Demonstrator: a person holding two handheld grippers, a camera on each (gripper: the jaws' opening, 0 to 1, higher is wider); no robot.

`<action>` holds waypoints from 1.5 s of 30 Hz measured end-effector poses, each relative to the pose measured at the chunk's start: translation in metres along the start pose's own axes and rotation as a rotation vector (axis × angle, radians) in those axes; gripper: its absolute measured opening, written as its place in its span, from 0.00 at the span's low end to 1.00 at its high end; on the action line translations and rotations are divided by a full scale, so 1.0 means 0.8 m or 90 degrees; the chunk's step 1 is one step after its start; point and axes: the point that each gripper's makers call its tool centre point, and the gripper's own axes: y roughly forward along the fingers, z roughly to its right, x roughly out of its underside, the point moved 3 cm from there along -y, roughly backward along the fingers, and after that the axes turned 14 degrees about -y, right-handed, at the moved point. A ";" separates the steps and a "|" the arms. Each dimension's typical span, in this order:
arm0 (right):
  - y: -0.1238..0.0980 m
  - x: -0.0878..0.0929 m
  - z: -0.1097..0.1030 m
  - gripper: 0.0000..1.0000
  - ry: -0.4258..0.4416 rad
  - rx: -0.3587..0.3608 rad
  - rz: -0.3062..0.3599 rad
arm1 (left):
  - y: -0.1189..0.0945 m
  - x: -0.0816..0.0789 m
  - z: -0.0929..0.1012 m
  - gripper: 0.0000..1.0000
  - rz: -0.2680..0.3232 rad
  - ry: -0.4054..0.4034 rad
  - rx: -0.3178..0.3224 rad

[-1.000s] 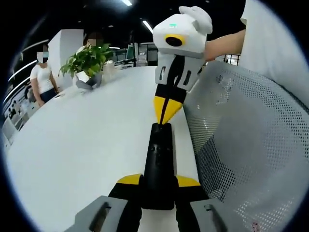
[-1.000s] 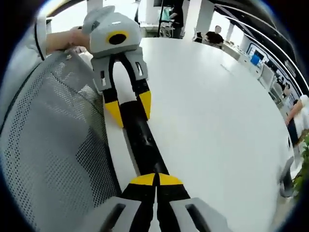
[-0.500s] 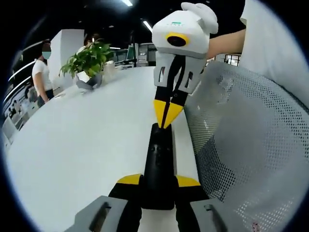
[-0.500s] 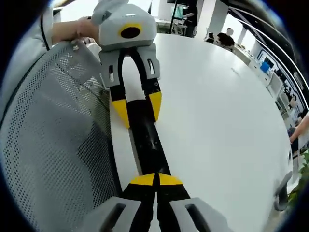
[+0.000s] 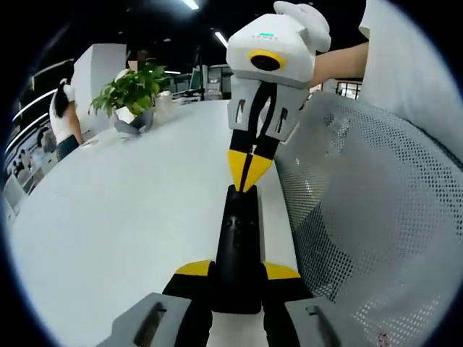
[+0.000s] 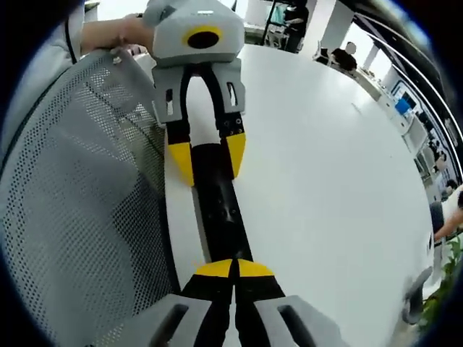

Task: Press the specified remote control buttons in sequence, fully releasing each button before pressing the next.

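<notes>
While the left gripper (image 5: 236, 269) pinches the remote (image 5: 238, 242), the right gripper (image 6: 233, 268) meets it, jaws pressed together.

Each hand-held gripper has a pale grey plastic body with slotted arms and yellow-tipped black jaws: the left gripper (image 5: 237, 283), the right gripper (image 6: 234, 272). A yellow-ringed dark oval marks each housing. The person wears a white short sleeve (image 5: 405, 58).

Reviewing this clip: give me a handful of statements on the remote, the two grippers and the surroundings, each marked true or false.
1. The left gripper clamps the black remote at one end. True.
2. The right gripper has its jaws spread wide. False: they are closed together, tip at the remote's other end.
3. The remote lies on a white table. True.
4. A mesh chair back stands beside the table. True.
5. A laptop sits beside the remote. False: a potted plant stands farther off.
</notes>
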 end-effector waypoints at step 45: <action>0.002 -0.012 0.002 0.00 0.037 -0.028 0.086 | -0.003 0.000 0.000 0.24 0.001 0.002 0.002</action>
